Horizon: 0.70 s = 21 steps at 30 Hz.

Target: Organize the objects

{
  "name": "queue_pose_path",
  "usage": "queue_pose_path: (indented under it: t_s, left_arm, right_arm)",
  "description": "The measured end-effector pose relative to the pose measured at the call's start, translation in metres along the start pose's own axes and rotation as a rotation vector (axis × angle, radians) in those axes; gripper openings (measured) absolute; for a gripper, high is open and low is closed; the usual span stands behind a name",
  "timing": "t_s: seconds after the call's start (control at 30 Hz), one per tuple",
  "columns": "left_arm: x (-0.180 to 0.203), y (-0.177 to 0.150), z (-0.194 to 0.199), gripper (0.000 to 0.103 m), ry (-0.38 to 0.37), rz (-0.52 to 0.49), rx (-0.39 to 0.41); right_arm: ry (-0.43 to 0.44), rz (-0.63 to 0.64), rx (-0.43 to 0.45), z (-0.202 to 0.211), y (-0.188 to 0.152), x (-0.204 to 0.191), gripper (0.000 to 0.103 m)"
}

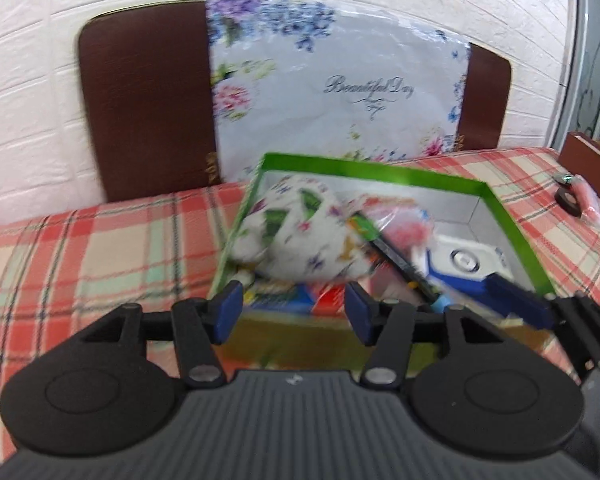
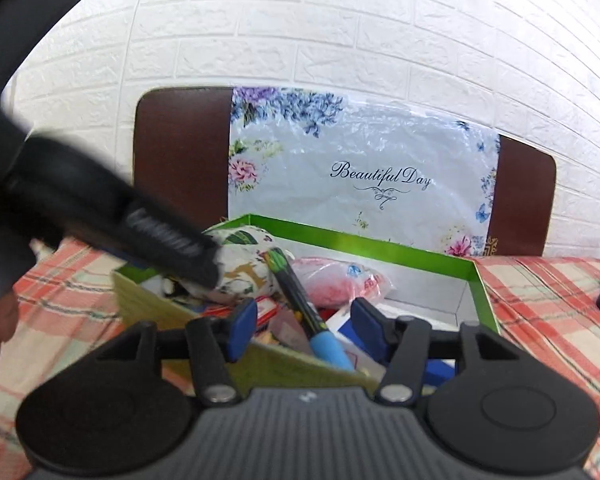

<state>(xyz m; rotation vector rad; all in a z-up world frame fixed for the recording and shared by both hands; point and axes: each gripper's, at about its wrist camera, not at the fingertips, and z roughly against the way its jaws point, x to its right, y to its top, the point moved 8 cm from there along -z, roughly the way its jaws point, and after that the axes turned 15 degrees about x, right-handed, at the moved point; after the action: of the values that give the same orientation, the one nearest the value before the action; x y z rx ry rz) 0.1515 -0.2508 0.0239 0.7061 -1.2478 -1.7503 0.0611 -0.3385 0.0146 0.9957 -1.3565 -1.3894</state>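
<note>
Left gripper [image 2: 204, 264] blurred, covering floral pouch [image 2: 248, 268]

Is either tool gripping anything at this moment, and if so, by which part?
Nothing is held. The left tool and right tool both stand open over the green box, pads touching nothing.

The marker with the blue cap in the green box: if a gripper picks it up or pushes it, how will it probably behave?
The marker looks like a stiff, slim plastic barrel, so it should stay straight and feel light. Being round and apparently smooth, it may slip between the pads or roll if pushed. It leans on the floral pouch and clutter in the green box, so it could slide down when nudged.
</note>
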Motion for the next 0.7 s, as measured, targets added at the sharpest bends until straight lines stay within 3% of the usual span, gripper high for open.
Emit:
queue_pose_path:
  t_s: [0.1, 0.37, 0.7]
  left_arm:
    - [-0.024, -0.021, 0.021, 0.061, 0.066, -0.015, -0.023]
    - [-0.081, -0.071, 0.066, 0.061, 0.212, 0.005, -0.095]
    - [-0.124, -0.104, 0.102, 0.066, 0.287, 0.044, -0.103]
  right_arm:
    - [0.022, -0.015, -0.031, 0.022, -0.003, -0.007, 0.056]
    - [0.091, -0.087, -0.219, 0.052, -0.031, -0.042, 0.056]
    - [0.152, -0.027, -0.263, 0.077, -0.037, -0.087, 0.057]
